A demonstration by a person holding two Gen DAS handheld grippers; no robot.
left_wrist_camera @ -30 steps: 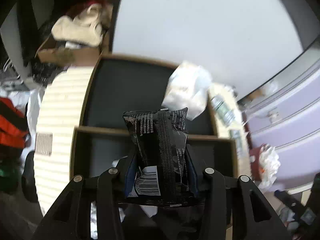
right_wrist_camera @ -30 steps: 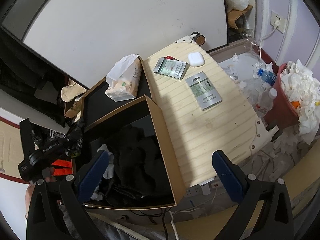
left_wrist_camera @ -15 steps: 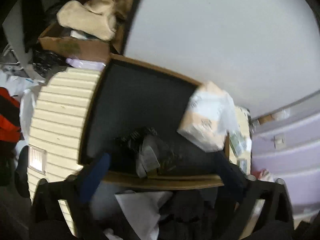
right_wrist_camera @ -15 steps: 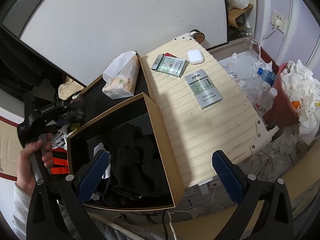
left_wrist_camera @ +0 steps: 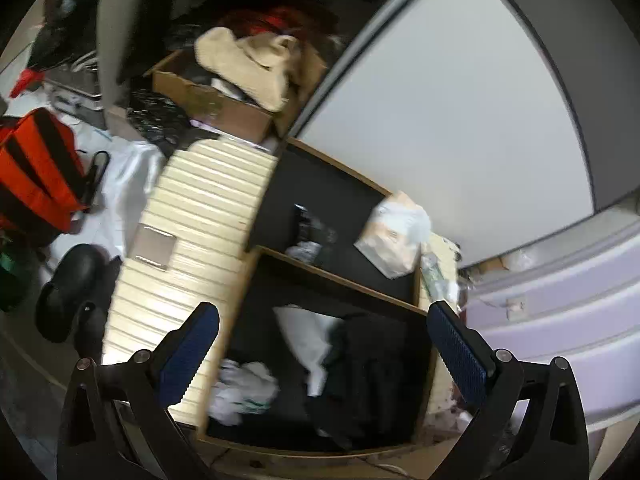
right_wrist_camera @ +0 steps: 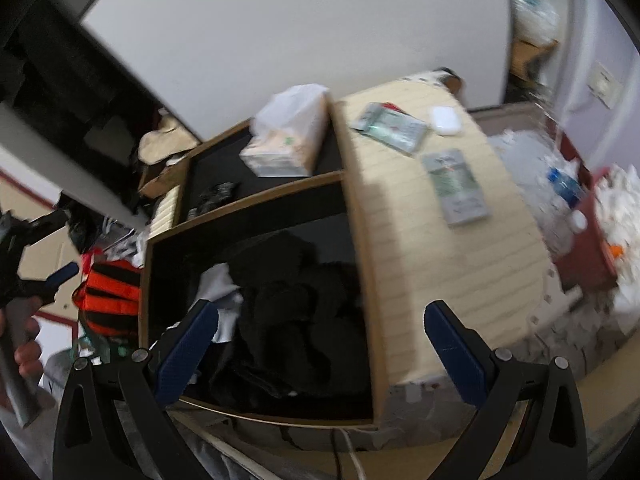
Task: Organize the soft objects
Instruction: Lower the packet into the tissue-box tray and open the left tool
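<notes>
My left gripper [left_wrist_camera: 324, 344] is open and empty, hanging above the near black box [left_wrist_camera: 340, 276]. That box holds black clothing [left_wrist_camera: 372, 364] and white cloth [left_wrist_camera: 308, 336]. A black snack packet [left_wrist_camera: 306, 222] lies in the far black box [left_wrist_camera: 340, 168], beside a tissue pack [left_wrist_camera: 394, 236]. My right gripper [right_wrist_camera: 320, 344] is also open and empty over the same black clothing [right_wrist_camera: 288, 312]. Its view shows the tissue pack [right_wrist_camera: 288, 140], the snack packet [right_wrist_camera: 216, 196] and, at the left edge, the left gripper [right_wrist_camera: 56, 246] held by a hand [right_wrist_camera: 24, 344].
The boxes sit in a cream slatted tabletop [right_wrist_camera: 440, 248] bearing flat packets [right_wrist_camera: 456, 184] and a white case [right_wrist_camera: 444, 120]. A red bin of tissues [right_wrist_camera: 592, 240] stands to the right. To the left are a cardboard box with beige cloth [left_wrist_camera: 248, 68], an orange bag [left_wrist_camera: 36, 168] and black shoes [left_wrist_camera: 72, 280].
The left gripper opened and let go of the black snack packet, which now lies in the far box. It then drew back and rose over the near box. The right gripper shifted and rolled slightly.
</notes>
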